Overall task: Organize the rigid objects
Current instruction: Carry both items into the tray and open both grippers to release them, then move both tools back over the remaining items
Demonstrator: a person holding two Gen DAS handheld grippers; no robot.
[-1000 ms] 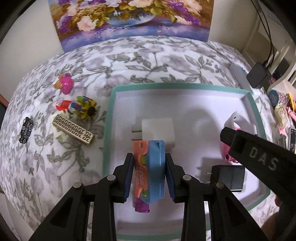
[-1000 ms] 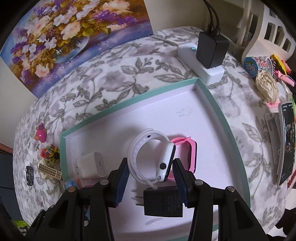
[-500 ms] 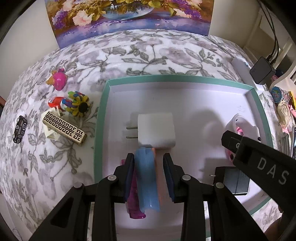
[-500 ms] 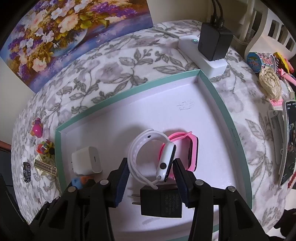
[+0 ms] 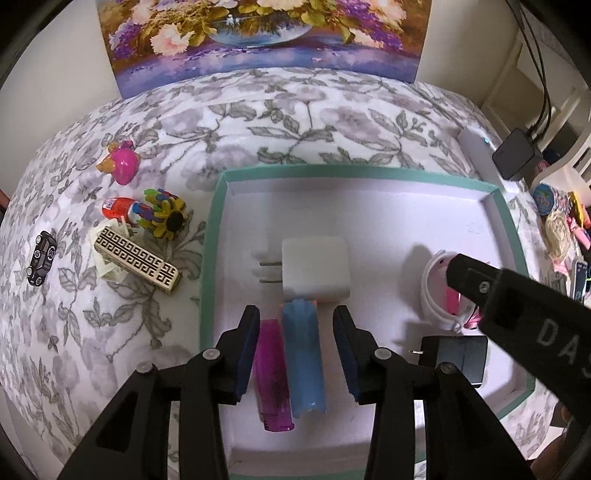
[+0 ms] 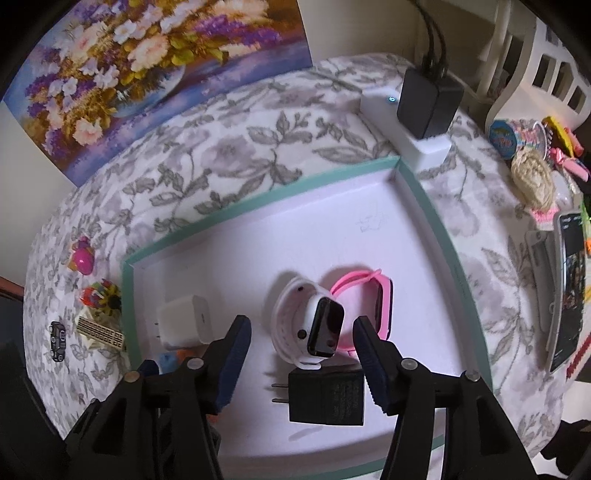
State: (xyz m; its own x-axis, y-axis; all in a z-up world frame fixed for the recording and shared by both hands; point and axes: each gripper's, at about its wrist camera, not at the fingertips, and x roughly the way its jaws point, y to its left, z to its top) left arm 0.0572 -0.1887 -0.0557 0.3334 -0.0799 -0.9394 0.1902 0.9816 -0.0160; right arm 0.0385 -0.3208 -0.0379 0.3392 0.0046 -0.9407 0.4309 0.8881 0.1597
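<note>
Both grippers, left [image 5: 295, 347] and right [image 6: 301, 363], hung spread over the teal-rimmed tray [image 5: 212, 236] on a floral tablecloth [image 5: 295, 110]; a flower painting [image 5: 266, 33] filled the frame's top.

The far half of the teal-rimmed tray [image 6: 258, 199] is bare floor, open to approach over the back rim. The near half is crowded: the white charger [image 5: 314, 269] touches the blue lighter [image 5: 304, 354], with the purple lighter [image 5: 271, 373] just beside it, and on the right the white watch [image 6: 306, 325], pink watch [image 6: 373, 295] and black adapter [image 6: 327, 397] cluster closely. Between these groups a clear strip of tray floor runs front to back.
</note>
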